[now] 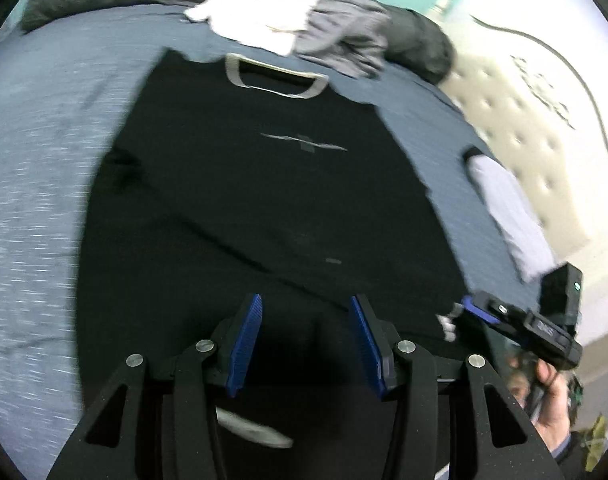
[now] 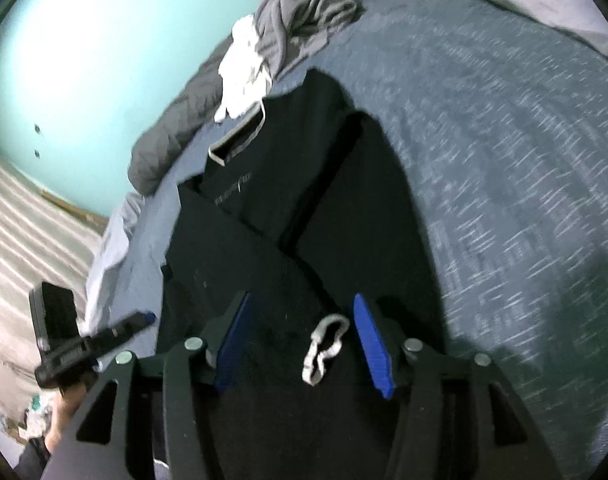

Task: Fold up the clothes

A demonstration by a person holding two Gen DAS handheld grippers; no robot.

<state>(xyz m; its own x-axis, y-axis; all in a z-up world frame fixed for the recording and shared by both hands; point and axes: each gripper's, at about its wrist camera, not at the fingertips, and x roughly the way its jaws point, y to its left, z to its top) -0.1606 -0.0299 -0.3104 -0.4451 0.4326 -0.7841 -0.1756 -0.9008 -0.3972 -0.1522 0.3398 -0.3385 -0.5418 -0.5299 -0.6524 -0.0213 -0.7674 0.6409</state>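
A black T-shirt [image 1: 264, 200] with a beige collar [image 1: 274, 76] lies front up on the blue-grey bedspread [image 1: 44, 160], its sides folded inward. My left gripper [image 1: 305, 304] hovers over the shirt's lower part, open, with only black cloth below its blue pads. My right gripper [image 2: 302, 300] is also open over the shirt [image 2: 288, 184]. A white looped cuff [image 2: 323, 346] lies on the cloth between its fingers, and neither pad presses on it. Each gripper shows in the other's view: the right gripper [image 1: 473, 308] low right, the left gripper [image 2: 144, 317] low left.
A white garment [image 1: 260, 8] and a crumpled grey one [image 1: 343, 28] are heaped beyond the collar, against a dark grey duvet roll [image 2: 172, 136]. A pale pillow [image 1: 507, 216] and tufted headboard [image 1: 543, 120] lie right. A hand [image 1: 551, 408] holds the right gripper.
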